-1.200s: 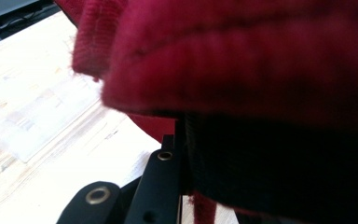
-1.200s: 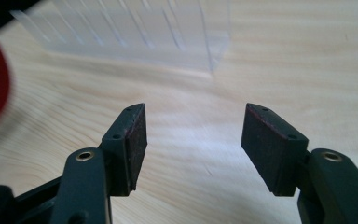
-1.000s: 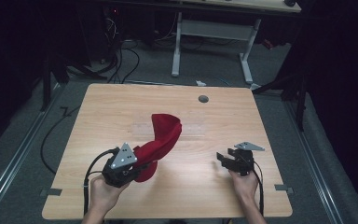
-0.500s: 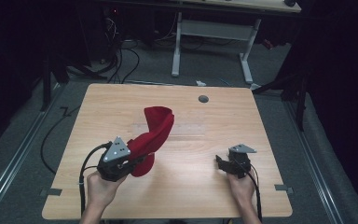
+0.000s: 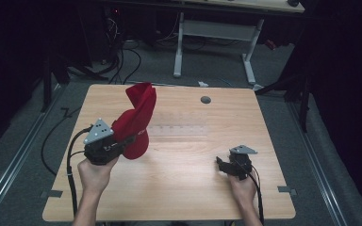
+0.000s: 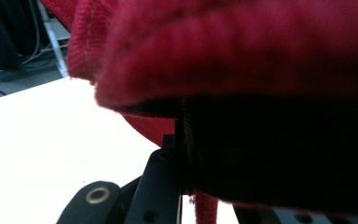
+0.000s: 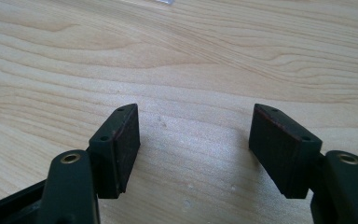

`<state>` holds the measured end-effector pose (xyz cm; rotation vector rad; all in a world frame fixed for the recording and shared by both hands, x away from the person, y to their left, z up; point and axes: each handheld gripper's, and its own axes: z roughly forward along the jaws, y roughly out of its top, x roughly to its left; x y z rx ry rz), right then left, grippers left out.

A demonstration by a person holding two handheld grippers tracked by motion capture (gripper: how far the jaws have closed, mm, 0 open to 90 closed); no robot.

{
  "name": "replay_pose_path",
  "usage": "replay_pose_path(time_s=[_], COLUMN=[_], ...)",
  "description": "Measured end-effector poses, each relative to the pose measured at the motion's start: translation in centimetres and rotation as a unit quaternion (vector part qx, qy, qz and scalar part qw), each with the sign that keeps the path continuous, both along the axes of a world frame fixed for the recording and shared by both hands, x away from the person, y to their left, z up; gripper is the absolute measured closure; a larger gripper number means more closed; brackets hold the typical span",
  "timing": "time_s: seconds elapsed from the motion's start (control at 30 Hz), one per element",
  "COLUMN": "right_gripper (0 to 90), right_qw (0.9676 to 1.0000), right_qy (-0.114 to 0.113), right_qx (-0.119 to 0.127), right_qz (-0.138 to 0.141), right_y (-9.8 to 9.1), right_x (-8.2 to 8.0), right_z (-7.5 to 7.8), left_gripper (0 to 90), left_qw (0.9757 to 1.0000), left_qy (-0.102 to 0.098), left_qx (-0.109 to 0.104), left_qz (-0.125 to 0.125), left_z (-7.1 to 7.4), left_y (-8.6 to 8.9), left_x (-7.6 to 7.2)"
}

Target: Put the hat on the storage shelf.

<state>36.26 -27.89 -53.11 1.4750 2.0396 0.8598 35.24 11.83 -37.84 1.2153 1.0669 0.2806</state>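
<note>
Red cloth (image 5: pixel 136 122) now hangs lifted at centre left of the frame, higher and further left than a second ago, clenched in the left gripper (image 5: pixel 122 141). The right gripper (image 5: pixel 224 165), its jaws just opening and empty, hovers over the counter (image 5: pixel 193 188), so one hand carries it.

Fuzzy cloth on smooth wood

The red knitted cloth (image 5: pixel 136 123) looks soft and matt; the pale wooden table (image 5: pixel 188 188) shows smooth grain.

Cloth (image 5: pixel 136 120): table (image 5: pixel 184 197) left, in left gripper (image 5: pixel 122 141). Right gripper (image 5: pixel 224 165): table right, well apart.
</note>
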Motion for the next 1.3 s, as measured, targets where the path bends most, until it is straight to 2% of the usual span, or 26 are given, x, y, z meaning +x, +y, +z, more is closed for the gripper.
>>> replay_pose_path(time_s=[0.17, 0.3, 0.4, 0.6, 0.73, 0.83, 0.97, 1.03, 1.2, 1.3], right_gripper=[33.3, 33.2, 33.2, 33.2, 33.0, 32.5, 32.4, 32.3, 32.2, 32.1], right_qw=[1.0, 1.0, 1.0, 1.0, 1.0, 1.0, 1.0, 1.0, 1.0, 1.0], right_qy=[0.0, 0.001, 0.001, 0.001, 0.001, 0.001, 0.001, 0.001, 0.001, 0.001], right_qx=[0.0, 0.001, 0.0, -0.001, -0.001, 0.0, -0.001, -0.001, -0.001, -0.001], right_qz=[0.0, 0.001, 0.002, 0.004, 0.005, 0.006, 0.008, 0.008, 0.009, 0.009], right_y=[0.1, 0.1, 0.2, 0.2, 0.2, 0.2, 0.2, 0.2, 0.2, 0.2], right_x=[0.0, 0.0, 0.0, 0.0, 0.0, 0.0, 0.0, 0.0, 0.0, 0.0], right_z=[0.0, 0.0, 0.0, 0.0, 0.0, 0.0, 0.0, 0.0, 0.0, 0.0], left_gripper=[83.7, 83.7, 83.7, 83.8, 83.8, 83.7, 83.7, 83.7, 83.7, 83.7], left_qw=[0.9996, 0.9992, 0.9992, 0.9994, 0.9994, 0.999, 0.9985, 0.9979, 0.9976, 0.9974], left_qy=[0.005, 0.005, 0.003, -0.004, -0.01, -0.015, -0.009, -0.009, -0.018, -0.016], left_qx=[-0.015, -0.017, -0.008, -0.003, 0.018, 0.035, 0.05, 0.056, 0.054, 0.055], left_qz=[0.024, 0.036, 0.039, 0.035, 0.027, 0.023, 0.022, 0.03, 0.038, 0.045], left_z=[0.0, 0.1, 0.2, 0.8, 1.1, 0.6, -0.5, -1.0, -1.4, -1.7], left_y=[1.1, 1.6, 1.5, 1.1, 0.2, -0.8, -1.3, -1.4, -1.2, -0.9], left_x=[1.7, 2.8, 3.5, 5.2, 6.4, 7.3, 8.5, 8.9, 9.9, 10.4])
